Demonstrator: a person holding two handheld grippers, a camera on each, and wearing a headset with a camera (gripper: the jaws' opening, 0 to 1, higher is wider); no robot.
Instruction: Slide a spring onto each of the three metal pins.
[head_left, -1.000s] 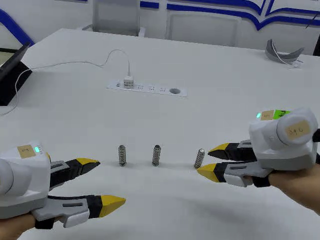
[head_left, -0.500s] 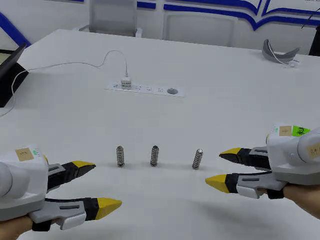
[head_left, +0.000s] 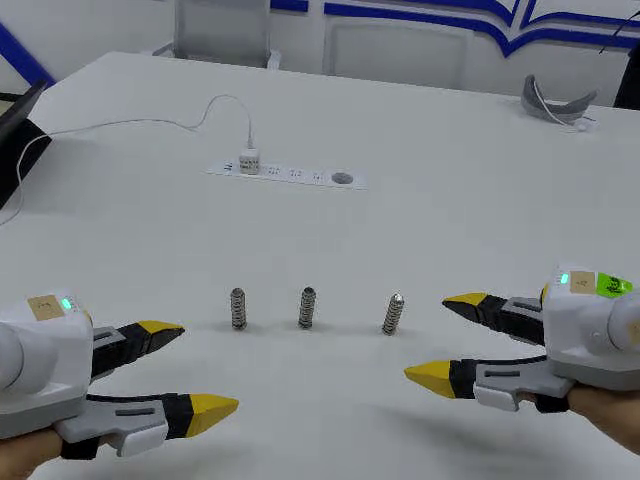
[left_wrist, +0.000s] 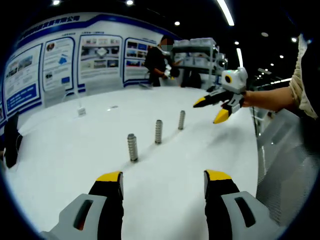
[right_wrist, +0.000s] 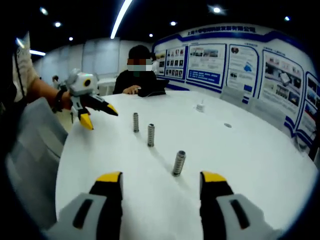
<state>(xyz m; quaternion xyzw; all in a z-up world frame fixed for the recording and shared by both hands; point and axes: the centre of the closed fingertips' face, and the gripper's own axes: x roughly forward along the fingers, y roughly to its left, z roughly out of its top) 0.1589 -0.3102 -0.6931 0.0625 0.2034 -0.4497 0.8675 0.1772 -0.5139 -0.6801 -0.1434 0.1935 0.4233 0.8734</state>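
Bare table (head_left: 480, 200) stretches left, right and on the near side of the three spring-covered pins (head_left: 307, 307), which stand apart in a row; far behind, a power strip (head_left: 290, 174) lies flat.

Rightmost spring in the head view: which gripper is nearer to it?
Right. The right gripper hovers open just to the right of the rightmost spring; the left gripper is much farther off, to its left.

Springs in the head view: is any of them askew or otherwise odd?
Yes. The rightmost spring leans, its top tipped toward the right gripper, while the middle spring and leftmost spring stand upright. Nothing else stands out.
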